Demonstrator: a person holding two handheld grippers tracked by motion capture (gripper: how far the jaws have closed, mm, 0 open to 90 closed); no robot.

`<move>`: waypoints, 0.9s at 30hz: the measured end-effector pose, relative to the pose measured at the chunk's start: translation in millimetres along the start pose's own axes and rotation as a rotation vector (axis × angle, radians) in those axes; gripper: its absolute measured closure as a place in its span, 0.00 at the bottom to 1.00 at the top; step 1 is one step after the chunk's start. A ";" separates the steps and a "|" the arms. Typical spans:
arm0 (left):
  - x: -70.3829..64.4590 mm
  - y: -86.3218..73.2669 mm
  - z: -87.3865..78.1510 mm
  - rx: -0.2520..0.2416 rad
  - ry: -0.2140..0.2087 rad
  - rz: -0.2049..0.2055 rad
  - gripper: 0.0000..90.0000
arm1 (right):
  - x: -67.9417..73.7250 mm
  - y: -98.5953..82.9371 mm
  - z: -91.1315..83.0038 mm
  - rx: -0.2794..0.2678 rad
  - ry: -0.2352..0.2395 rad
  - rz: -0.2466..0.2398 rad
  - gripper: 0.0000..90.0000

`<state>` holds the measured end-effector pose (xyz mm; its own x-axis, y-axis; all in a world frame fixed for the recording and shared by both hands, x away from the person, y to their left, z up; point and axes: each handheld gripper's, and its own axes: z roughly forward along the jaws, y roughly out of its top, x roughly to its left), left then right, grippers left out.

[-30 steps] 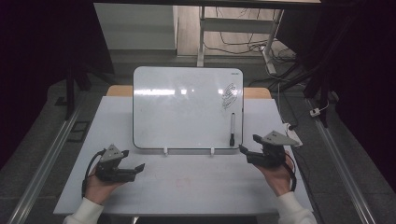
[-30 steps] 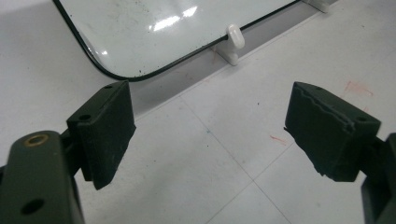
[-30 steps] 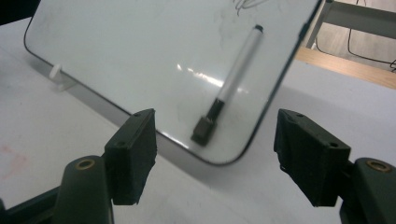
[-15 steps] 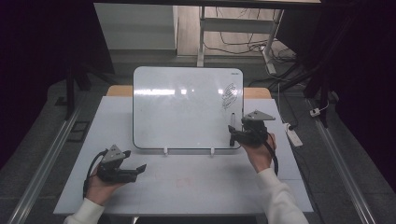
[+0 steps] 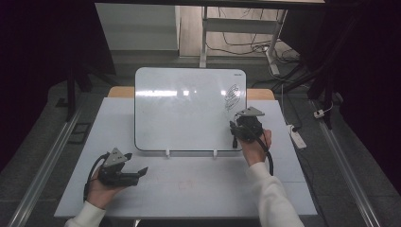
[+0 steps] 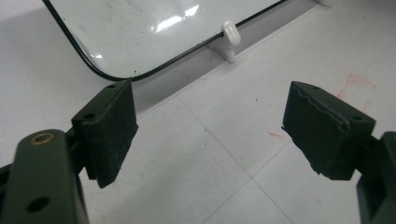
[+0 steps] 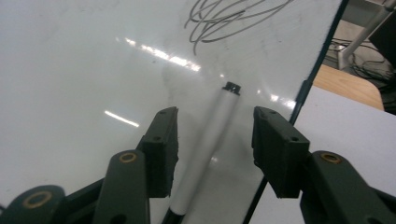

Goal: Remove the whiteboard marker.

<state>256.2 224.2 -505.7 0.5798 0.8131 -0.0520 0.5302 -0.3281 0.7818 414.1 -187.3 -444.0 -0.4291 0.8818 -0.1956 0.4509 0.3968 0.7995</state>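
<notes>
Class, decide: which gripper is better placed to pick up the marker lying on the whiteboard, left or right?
Right. The right gripper has its open jaws on either side of the marker on the whiteboard. The left gripper rests on the table, away from it.

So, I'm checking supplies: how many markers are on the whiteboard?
1. The marker lies on the whiteboard near its right edge, below the scribble, between the open jaws of the right gripper. Another could be hidden under that gripper.

Bare whiteboard (image 7: 93, 70) flanks the marker (image 7: 208, 140) between the parted right claw (image 7: 215, 140).
</notes>
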 end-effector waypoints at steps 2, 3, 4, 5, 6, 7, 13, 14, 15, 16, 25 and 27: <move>0.4 0.0 -0.3 -0.003 0.000 -0.006 0.21 | -1.6 1.4 2.2 0.001 -0.012 0.009 0.60; 0.2 0.0 -0.4 -0.004 0.000 -0.006 0.21 | -1.6 1.4 2.2 0.001 -0.012 0.009 0.60; 0.0 0.1 -0.6 -0.004 0.000 -0.003 0.21 | -1.7 1.9 2.3 -0.002 -0.014 0.014 0.61; -0.3 0.2 -0.6 -0.004 0.000 -0.001 0.21 | -1.4 2.3 2.4 -0.006 -0.014 0.014 0.62; -0.7 0.2 -0.6 -0.003 -0.001 0.001 0.21 | 0.5 2.8 2.8 -0.006 -0.022 0.003 0.64; -1.0 0.3 -0.5 -0.003 0.000 0.002 0.21 | 0.5 2.8 2.8 -0.006 -0.022 0.003 0.64; -2.1 0.5 0.2 -0.001 0.002 0.003 0.21 | 5.4 4.5 4.8 -0.007 -0.032 -0.009 0.69; -2.1 0.6 0.3 0.001 0.002 0.003 0.21 | 6.5 5.0 5.3 -0.010 -0.038 -0.012 0.72; -2.4 0.6 0.3 0.000 0.003 0.003 0.21 | 6.5 5.0 5.3 -0.010 -0.038 -0.012 0.72; -2.7 0.6 0.1 -0.002 0.002 0.003 0.21 | 7.1 5.1 5.3 -0.009 -0.040 -0.013 0.73; -3.7 0.6 -0.9 -0.004 0.001 0.005 0.22 | 14.0 6.7 6.7 0.000 -0.061 -0.015 0.81; -4.0 0.6 -1.4 -0.005 0.001 0.005 0.22 | 16.1 7.1 7.3 -0.003 -0.056 -0.002 0.83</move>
<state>253.3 221.4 -504.2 0.5820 0.8118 -0.0477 0.5243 -0.3298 0.7851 416.1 -168.4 -445.6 -0.3852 0.8939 -0.2292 0.4479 0.3983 0.8005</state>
